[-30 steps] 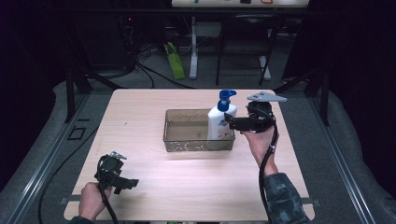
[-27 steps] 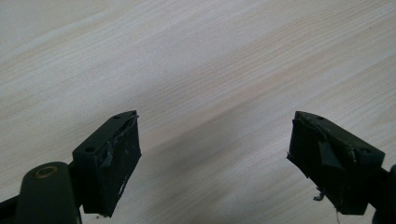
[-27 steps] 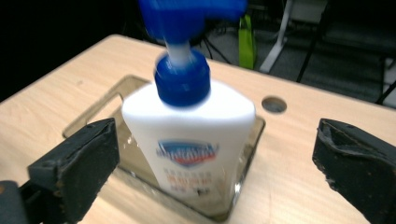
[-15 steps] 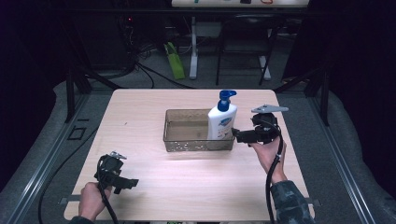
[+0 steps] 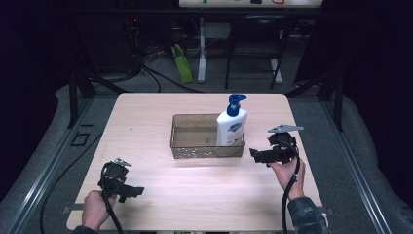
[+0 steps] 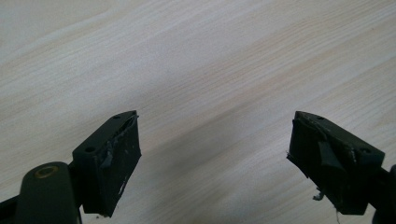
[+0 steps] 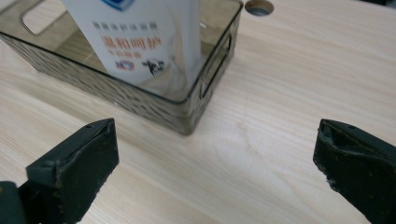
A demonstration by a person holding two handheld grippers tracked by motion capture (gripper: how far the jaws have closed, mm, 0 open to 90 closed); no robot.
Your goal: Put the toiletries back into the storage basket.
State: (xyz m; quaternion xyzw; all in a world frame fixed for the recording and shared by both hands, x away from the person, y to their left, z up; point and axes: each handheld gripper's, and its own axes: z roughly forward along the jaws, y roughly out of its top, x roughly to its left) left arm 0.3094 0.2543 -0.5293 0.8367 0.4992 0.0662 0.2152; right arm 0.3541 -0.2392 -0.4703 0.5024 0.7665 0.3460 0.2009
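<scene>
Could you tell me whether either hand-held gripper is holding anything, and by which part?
Nothing is held. The right hand-held gripper is open, apart from the bottle in the bin; the left hand-held gripper is open over bare table.

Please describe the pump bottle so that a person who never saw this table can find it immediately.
On the pale wooden table, look near the middle for the smoky translucent plastic tray. The white plastic pump bottle with a blue pump head stands upright in its right end. It is the tallest thing on the table and the tray's one item.
</scene>
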